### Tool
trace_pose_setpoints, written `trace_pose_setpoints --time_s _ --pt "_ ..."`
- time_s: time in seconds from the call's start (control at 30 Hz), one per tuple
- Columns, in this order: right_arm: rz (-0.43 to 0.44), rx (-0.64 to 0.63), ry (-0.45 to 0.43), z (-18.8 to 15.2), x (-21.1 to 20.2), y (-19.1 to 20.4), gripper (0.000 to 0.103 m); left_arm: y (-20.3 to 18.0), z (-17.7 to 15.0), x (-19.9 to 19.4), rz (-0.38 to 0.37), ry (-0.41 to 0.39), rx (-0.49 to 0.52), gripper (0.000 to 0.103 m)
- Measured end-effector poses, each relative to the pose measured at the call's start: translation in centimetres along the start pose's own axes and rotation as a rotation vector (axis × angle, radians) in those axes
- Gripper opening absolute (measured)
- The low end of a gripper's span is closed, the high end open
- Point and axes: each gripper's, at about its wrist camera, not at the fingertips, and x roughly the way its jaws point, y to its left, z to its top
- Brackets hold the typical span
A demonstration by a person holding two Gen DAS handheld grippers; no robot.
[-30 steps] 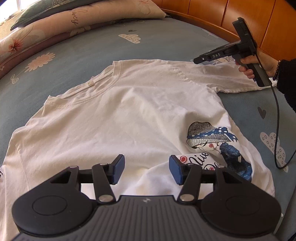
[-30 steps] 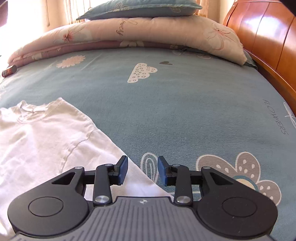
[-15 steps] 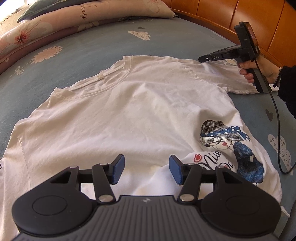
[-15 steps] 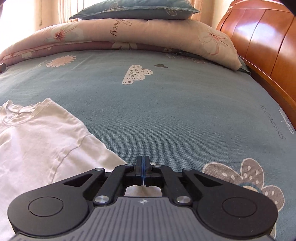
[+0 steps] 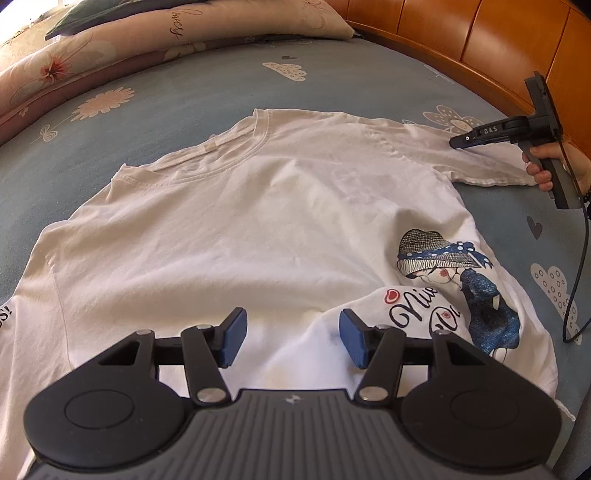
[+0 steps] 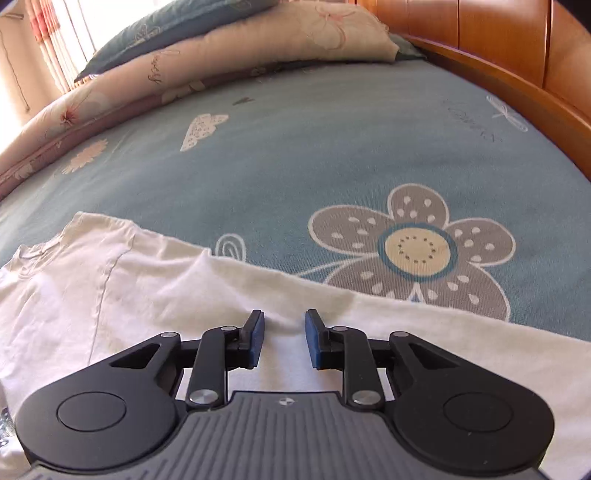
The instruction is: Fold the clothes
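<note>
A white T-shirt (image 5: 258,221) lies spread back-side up on the blue-green bed sheet (image 5: 184,110). Its lower right corner is turned over and shows a printed girl in a hat (image 5: 443,266). My left gripper (image 5: 291,321) hangs open just above the shirt's lower middle, with nothing between its pads. My right gripper (image 6: 284,321) is over the shirt's right sleeve (image 6: 166,288). Its jaws are opening, and the sleeve cloth lies under the gap, not pinched. In the left wrist view the right gripper (image 5: 456,142) points at that sleeve, held by a hand (image 5: 554,162).
A folded floral quilt with pillows (image 5: 166,33) lies along the far side of the bed. A wooden headboard (image 5: 480,40) runs along the right. A black cable (image 5: 580,258) hangs from the right gripper over the sheet.
The right gripper closed fully half a second ago and has since parted its jaws. It has shifted right and rolled, and the sleeve now lies stretched out. The left gripper stays open.
</note>
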Motion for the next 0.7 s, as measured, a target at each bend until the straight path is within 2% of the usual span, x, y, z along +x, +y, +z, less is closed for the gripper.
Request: trace_pose_setpoints --time_s 0.07,0.1,0.17,0.23,0.27,0.37,0.4,0.43,0.47,0.5,0.57,0.63,0.7 --pt "-0.1 0.026 -0.024 0.5 0.4 0.3 0.028 0.0 0.1 -0.6 0.013 -0.006 0.005 0.057" --pt "-0.117 0.03 -0.032 0.7 0.2 0.7 0.03 0.1 0.1 -0.9 0.016 -0.012 0.006 0.057" --pt "-0.07 0.014 -0.034 0.6 -1.1 1.7 0.036 0.3 -0.1 -1.7 0.017 -0.024 0.009 0.061" --pt "-0.025 -0.039 -0.039 -0.1 -2.9 3.3 0.051 0.5 -0.5 -1.9 0.025 -0.026 0.007 0.062" --pt "-0.005 -0.066 -0.034 -0.7 -3.5 4.1 0.054 0.6 -0.7 -1.8 0.028 -0.023 0.006 0.062" --pt "0.009 -0.099 0.036 -2.1 -3.0 5.1 0.055 0.6 -1.2 -1.6 0.029 -0.016 0.0 0.062" --pt "-0.02 -0.109 0.049 -2.4 -2.2 5.0 0.055 0.5 -1.2 -1.6 0.032 -0.015 0.0 0.062" --pt "-0.057 -0.127 0.026 -2.5 -1.6 4.6 0.055 0.5 -1.3 -1.6 0.035 -0.014 0.001 0.062" --pt "-0.092 -0.111 0.013 -2.4 -1.2 4.0 0.055 0.4 -1.3 -1.6 0.038 -0.012 0.002 0.062" --pt "-0.125 -0.053 0.01 -1.9 -1.0 3.0 0.06 0.3 -1.3 -1.9 0.041 -0.016 0.002 0.062" --pt "-0.174 0.062 0.01 -1.1 -0.9 1.3 0.06 0.3 -1.5 -2.9 0.041 -0.032 -0.002 0.062" --pt "-0.146 0.1 0.02 -1.0 -2.3 1.5 0.061 0.3 -1.8 -4.2 0.05 -0.057 0.001 0.063" --pt "-0.11 0.024 0.022 -1.7 -4.2 3.2 0.061 0.4 -2.5 -5.4 0.071 -0.079 0.006 0.069"
